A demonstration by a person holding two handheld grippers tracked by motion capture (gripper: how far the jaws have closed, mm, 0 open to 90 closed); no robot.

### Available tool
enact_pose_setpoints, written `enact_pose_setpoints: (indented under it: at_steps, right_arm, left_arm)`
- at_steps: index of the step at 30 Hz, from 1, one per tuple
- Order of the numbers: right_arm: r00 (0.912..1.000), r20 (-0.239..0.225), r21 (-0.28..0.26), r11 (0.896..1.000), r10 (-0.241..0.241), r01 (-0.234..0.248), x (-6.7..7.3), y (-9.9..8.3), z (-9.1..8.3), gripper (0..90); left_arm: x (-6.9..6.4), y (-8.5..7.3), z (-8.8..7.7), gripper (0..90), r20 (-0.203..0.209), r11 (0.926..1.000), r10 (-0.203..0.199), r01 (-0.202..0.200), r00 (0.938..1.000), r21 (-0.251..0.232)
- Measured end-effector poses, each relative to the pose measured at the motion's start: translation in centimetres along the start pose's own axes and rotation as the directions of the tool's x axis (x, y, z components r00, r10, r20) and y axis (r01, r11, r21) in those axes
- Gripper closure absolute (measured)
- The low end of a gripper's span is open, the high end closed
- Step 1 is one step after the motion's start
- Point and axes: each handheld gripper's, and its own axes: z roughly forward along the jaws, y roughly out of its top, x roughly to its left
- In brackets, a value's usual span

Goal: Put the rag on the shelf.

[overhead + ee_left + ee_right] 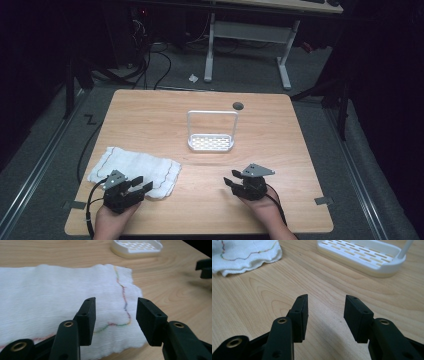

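White cloth [134, 171] lies spread on the near-left part of your wooden table [150, 120] in the high view, with a thin coloured stitch line running near its edge. Your left gripper [141, 184] sits at the cloth's near right corner, fingers apart and holding nothing. Your right gripper [231, 180] rests well to the right over bare wood, its fingers also spread and empty. Between and beyond the two stands a white slatted tray with an upright wire handle [212, 132], near the middle of the table, and a small dark round hole [238, 105] sits just behind it.

From the left gripper view, your black fingers [87, 315] stand wide apart just above the cloth [50, 297], and the wavy stitching runs through the gap between them. Whether the tips touch the fabric you cannot tell from here. The tray [137, 248] shows at the top, and the other gripper [204, 268] pokes in at the right edge.

From the right gripper view, your fingers [300, 315] are open over plain wood with nothing between them. The cloth's rumpled edge [244, 253] lies at the upper left, the tray [362, 257] at the upper right, both well apart from the tips.
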Motion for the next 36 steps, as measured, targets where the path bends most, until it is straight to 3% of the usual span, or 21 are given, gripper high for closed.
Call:
enact_pose_setpoints:
  at_steps: [2, 5, 9, 15, 16, 17, 18, 22, 24, 25, 26, 27, 28, 30, 32, 36]
  right_arm:
    - [0.9996, 0.01, 0.0, 1.0, -0.025, 0.025, 0.2, 0.1, 0.0, 55.0]
    - [0.9998, 0.006, -0.002, 1.0, -0.019, 0.019, 0.2, -0.1, -0.2, 57.0]
    - [0.9998, -0.022, -0.011, 1.0, 0.003, -0.004, 0.3, 0.1, -0.1, 68.1]
    - [0.9965, -0.077, -0.021, 0.999, -0.031, 0.029, 1.9, 1.0, 1.2, 80.8]
    - [0.9925, -0.119, -0.009, 1.0, -0.029, 0.028, 2.7, 1.8, 2.2, 82.5]
    - [0.9925, -0.119, -0.009, 1.0, -0.029, 0.028, 2.7, 1.8, 2.2, 82.5]
    - [0.9887, -0.14, -0.011, 0.999, -0.053, 0.053, 3.7, 2.6, 3.2, 83.4]
    - [0.9845, -0.151, -0.006, 0.996, -0.089, 0.089, 4.8, 4.3, 4.9, 83.7]
    - [0.9794, -0.155, -0.013, 0.992, -0.13, 0.129, 5.9, 6.4, 6.7, 86.2]
    - [0.9794, -0.155, -0.013, 0.992, -0.13, 0.129, 5.9, 6.4, 6.7, 86.2]
    - [0.9748, -0.165, -0.01, 0.988, -0.151, 0.151, 6.4, 7.8, 8.2, 90.0]
    - [0.9748, -0.165, -0.01, 0.988, -0.151, 0.151, 6.4, 7.8, 8.2, 90.0]
    - [0.972, -0.184, 0.022, 0.988, -0.146, 0.153, 6.8, 9.2, 10.1, 90.0]
    - [0.972, -0.184, 0.032, 0.987, -0.147, 0.155, 6.9, 9.7, 10.7, 90.0]
    - [0.9735, -0.176, 0.057, 0.986, -0.146, 0.158, 7.4, 11.0, 12.9, 90.0]
    - [0.9748, -0.168, 0.084, 0.983, -0.147, 0.163, 7.7, 11.7, 14.4, 90.0]
  left_arm:
    - [1.1, 0.0, -0.7, 49.3, -0.059, 0.9982, -0.049, 0.047, 0.997, -0.036]
    - [1.9, -0.1, -1.0, 49.4, -0.085, 0.9966, -0.073, 0.07, 0.9937, -0.043]
    - [2.2, -0.1, -1.0, 53.0, -0.081, 0.9959, -0.089, 0.088, 0.9927, -0.023]
    - [1.9, -0.2, -0.8, 56.5, -0.069, 0.9979, -0.065, 0.064, 0.9955, -0.006]
    - [1.8, -0.2, -0.7, 56.3, -0.065, 0.9982, -0.059, 0.059, 0.9961, -0.004]
    - [1.8, -0.2, -0.7, 55.8, -0.065, 0.9982, -0.059, 0.059, 0.9961, -0.004]
    - [1.7, -0.1, -0.7, 55.3, -0.057, 0.9986, -0.053, 0.053, 0.9969, -0.005]
    - [1.6, -0.2, -0.6, 54.1, -0.043, 0.9992, -0.041, 0.041, 0.9982, 0.004]
    - [1.5, -0.2, -0.4, 54.2, -0.043, 0.9998, -0.009, 0.009, 0.999, 0.019]
    - [1.5, -0.2, -0.4, 54.3, -0.043, 0.9998, -0.009, 0.009, 0.999, 0.019]
    - [1.2, -0.1, -0.4, 54.9, -0.063, 0.9995, 0.023, -0.022, 0.9977, 0.021]
    - [1.2, -0.1, -0.4, 55.2, -0.063, 0.9995, 0.023, -0.022, 0.9977, 0.021]
    - [1.3, -0.1, -0.4, 55.2, -0.06, 0.9996, 0.023, -0.022, 0.9979, 0.019]
    - [1.4, -0.1, -0.5, 55.1, -0.048, 0.9999, 0.006, -0.005, 0.9988, 0.014]
    - [1.7, -0.1, -0.8, 54.9, -0.042, 0.9999, -0.011, 0.012, 0.9991, 0.007]
    - [1.9, -0.1, -1.2, 54.8, -0.039, 0.9998, -0.02, 0.02, 0.999, -0.003]
